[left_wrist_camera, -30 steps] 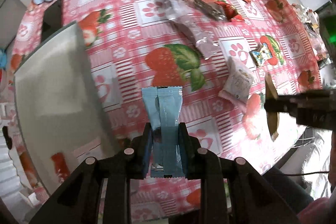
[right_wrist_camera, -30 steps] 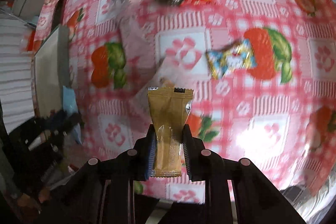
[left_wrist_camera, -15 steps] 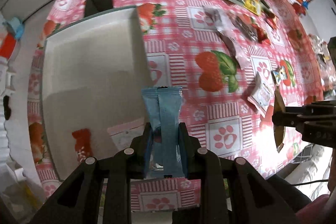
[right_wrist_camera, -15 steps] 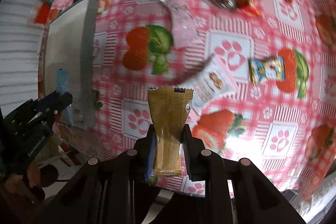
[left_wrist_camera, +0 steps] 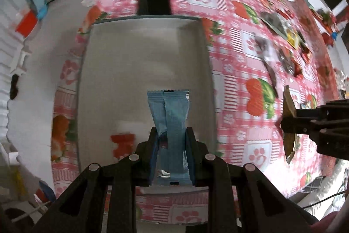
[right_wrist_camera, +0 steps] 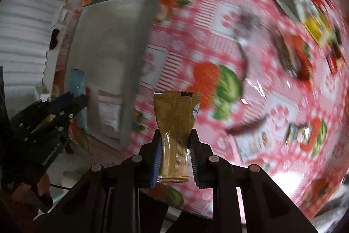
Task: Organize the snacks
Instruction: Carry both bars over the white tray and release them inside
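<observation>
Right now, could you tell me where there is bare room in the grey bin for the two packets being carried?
The grey bin is bare across its far half, up to the wall beside the black phone. Its near end is taken by a red packet and a pale pouch. The tablecloth beside it is free; further right, wrappers crowd it.

Blue packet [left_wrist_camera: 172, 121], gold-brown packet [right_wrist_camera: 175, 121]

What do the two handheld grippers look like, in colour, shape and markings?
Both are built alike: the left gripper and the right gripper have matte black angular frames whose slanted struts carry round silver pins. Blue pads line the inner faces of the jaws. In the right wrist view, the left gripper's body shows small white lettering, too blurred to read. No sleeve is clearly visible.
</observation>
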Available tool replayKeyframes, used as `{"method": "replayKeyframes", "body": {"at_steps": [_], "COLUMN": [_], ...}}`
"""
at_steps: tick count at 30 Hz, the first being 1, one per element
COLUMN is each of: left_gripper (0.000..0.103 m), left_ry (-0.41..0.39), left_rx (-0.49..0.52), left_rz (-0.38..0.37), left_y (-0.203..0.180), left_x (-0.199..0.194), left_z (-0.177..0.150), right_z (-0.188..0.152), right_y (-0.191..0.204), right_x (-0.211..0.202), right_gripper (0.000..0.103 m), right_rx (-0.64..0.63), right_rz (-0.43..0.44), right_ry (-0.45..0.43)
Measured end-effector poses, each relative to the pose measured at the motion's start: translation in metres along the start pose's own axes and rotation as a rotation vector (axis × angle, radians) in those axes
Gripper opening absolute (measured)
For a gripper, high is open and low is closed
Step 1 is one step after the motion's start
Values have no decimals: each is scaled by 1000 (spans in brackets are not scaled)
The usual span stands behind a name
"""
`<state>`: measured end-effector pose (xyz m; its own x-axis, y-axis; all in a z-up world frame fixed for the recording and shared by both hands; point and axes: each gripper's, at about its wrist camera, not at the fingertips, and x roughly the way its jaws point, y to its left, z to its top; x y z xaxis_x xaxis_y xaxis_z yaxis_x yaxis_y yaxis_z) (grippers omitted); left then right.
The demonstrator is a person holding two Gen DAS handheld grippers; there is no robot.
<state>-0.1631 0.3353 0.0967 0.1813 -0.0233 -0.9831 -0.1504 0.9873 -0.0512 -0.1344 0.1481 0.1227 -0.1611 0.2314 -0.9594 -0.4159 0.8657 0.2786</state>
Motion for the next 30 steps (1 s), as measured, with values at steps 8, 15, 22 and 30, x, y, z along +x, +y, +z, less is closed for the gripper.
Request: {"method": "replayKeyframes", "body": {"at_steps": [8,15,22,30], "left_gripper": [26,26,26,27], "left_ry": [0,25,45,54], "left_rx": [-76,-101,-91,-71], "left_rz": [52,77,84,98], "left_y": [43,59,59,53], "left_x": [7,20,30,35], "left_z": [11,17,17,14], "right_z": [40,57,63,66], "right_y": [56,84,96,104], "right_x": [15,39,55,68], "right_gripper": [25,25,25,25], "right_rx": [-108,-125,-119,-124], "right_rz": [31,61,70,46], "right_ry": [5,24,46,54]}}
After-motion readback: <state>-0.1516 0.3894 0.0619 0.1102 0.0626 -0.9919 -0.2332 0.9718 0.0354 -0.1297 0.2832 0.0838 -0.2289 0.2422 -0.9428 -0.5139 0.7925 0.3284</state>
